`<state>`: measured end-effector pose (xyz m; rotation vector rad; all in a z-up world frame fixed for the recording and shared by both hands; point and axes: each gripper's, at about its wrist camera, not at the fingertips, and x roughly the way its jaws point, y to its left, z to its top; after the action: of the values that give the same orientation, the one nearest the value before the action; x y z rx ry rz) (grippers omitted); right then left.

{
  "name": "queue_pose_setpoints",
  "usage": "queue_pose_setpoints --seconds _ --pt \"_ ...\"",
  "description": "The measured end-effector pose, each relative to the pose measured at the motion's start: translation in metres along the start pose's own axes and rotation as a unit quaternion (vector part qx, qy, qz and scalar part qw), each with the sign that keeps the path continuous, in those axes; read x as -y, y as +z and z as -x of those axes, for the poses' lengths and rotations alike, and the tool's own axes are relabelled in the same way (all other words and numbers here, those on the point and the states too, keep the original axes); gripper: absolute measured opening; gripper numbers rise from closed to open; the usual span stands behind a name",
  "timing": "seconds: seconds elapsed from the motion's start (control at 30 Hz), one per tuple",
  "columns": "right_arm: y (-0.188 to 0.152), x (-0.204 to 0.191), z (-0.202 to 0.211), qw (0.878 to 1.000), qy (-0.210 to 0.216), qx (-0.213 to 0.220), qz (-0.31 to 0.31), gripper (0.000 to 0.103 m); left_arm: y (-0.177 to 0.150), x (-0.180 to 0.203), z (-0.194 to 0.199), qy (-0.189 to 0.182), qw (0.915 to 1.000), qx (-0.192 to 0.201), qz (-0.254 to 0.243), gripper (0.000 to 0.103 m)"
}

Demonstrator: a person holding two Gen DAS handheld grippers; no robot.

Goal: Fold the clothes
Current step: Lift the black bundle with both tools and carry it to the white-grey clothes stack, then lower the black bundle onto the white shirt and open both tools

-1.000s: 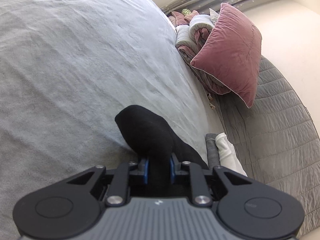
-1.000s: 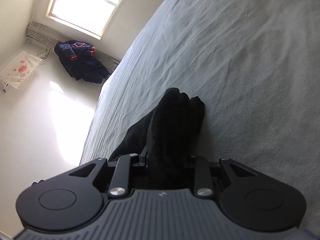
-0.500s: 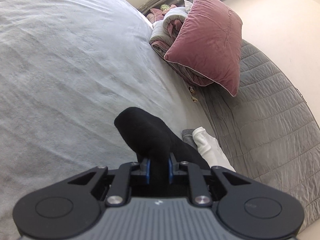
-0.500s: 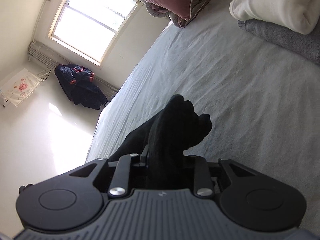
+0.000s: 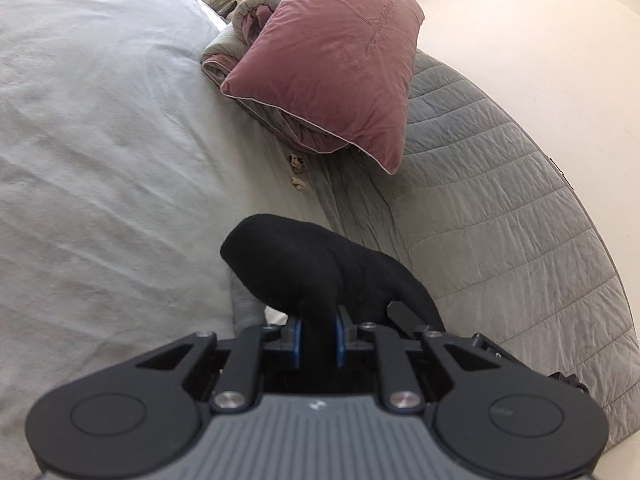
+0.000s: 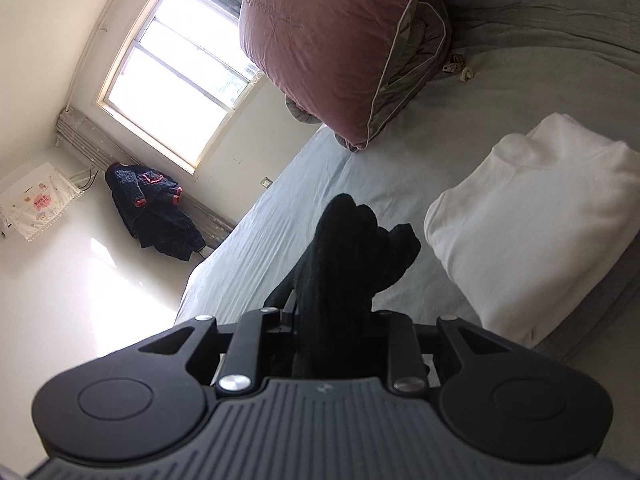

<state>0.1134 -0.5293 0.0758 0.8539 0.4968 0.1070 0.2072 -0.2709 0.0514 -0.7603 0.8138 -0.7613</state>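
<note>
A black garment (image 5: 316,268) is bunched in my left gripper (image 5: 318,340), which is shut on it above the pale grey bedsheet (image 5: 100,140). The same black garment (image 6: 352,248) also bulges out of my right gripper (image 6: 336,328), which is shut on it. A folded white garment (image 6: 536,216) lies on a folded grey one (image 6: 600,320) on the bed, just right of my right gripper. Part of the right gripper (image 5: 404,314) shows beside the black cloth in the left wrist view.
A pink pillow (image 5: 340,52) leans on a rolled quilt (image 5: 236,44) at the head of the bed. A quilted grey cover (image 5: 500,208) lies on the right. A window (image 6: 180,76), a dark jacket (image 6: 156,208) and white floor lie beyond the bed edge.
Both grippers have carried the black garment towards the pillow end of the bed. The folded white and grey pile has come into the right wrist view and grown close.
</note>
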Motion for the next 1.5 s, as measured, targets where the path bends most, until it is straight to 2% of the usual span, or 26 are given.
queue_pose_setpoints --seconds 0.2,0.33,0.47,0.67,0.77,0.83,0.93,1.07,1.13,1.17,1.2,1.27,1.33,1.43,1.5 --pt "0.051 0.018 0.020 0.998 -0.029 0.030 0.036 0.027 -0.004 0.036 -0.057 -0.028 0.9994 -0.015 -0.017 0.015" --pt "0.072 0.039 0.018 0.998 -0.048 0.037 0.034 0.027 -0.012 0.042 -0.089 -0.034 0.9991 -0.024 -0.010 0.015" --pt "0.083 0.067 0.009 0.997 -0.062 0.029 0.022 0.027 -0.023 0.030 -0.113 -0.032 0.9992 -0.025 0.006 0.015" --pt "0.079 0.116 -0.014 0.996 -0.086 0.010 -0.009 0.027 -0.035 -0.005 -0.130 0.000 0.9995 -0.031 -0.006 0.016" --pt "0.072 0.133 -0.016 0.994 -0.107 0.012 -0.020 0.031 -0.029 -0.019 -0.132 -0.022 0.9987 -0.046 0.005 0.019" --pt "0.073 0.133 -0.012 0.994 -0.106 0.022 -0.019 0.032 -0.022 -0.019 -0.132 -0.040 0.9979 -0.049 0.010 0.037" --pt "0.077 0.123 -0.002 0.991 -0.124 0.046 0.000 0.044 -0.010 -0.015 -0.134 -0.039 0.9985 -0.039 0.004 0.044" --pt "0.079 0.102 0.010 0.980 -0.162 0.107 0.046 0.044 -0.001 -0.007 -0.143 -0.010 0.9997 -0.018 -0.009 0.041" --pt "0.074 0.091 0.014 0.970 -0.180 0.142 0.081 0.044 -0.003 -0.001 -0.142 0.009 0.9993 0.010 -0.035 0.017" --pt "0.070 0.086 0.015 0.964 -0.188 0.159 0.103 0.044 -0.005 0.002 -0.141 0.018 0.9982 0.026 -0.051 0.015" --pt "0.066 0.082 0.015 0.959 -0.191 0.171 0.120 0.044 -0.007 0.006 -0.141 0.033 0.9963 0.039 -0.068 0.015" --pt "0.055 0.079 0.011 0.950 -0.189 0.189 0.159 0.044 -0.016 0.012 -0.142 0.089 0.9880 0.052 -0.115 0.016" --pt "0.044 0.080 0.003 0.943 -0.201 0.185 0.188 0.043 -0.024 0.017 -0.141 0.135 0.9762 0.068 -0.155 0.027" --pt "0.029 0.088 -0.013 0.933 -0.234 0.160 0.221 0.043 -0.028 0.024 -0.132 0.172 0.9597 0.106 -0.195 0.034" --pt "0.020 0.098 -0.022 0.927 -0.257 0.140 0.235 0.043 -0.028 0.033 -0.126 0.182 0.9493 0.131 -0.221 0.034"
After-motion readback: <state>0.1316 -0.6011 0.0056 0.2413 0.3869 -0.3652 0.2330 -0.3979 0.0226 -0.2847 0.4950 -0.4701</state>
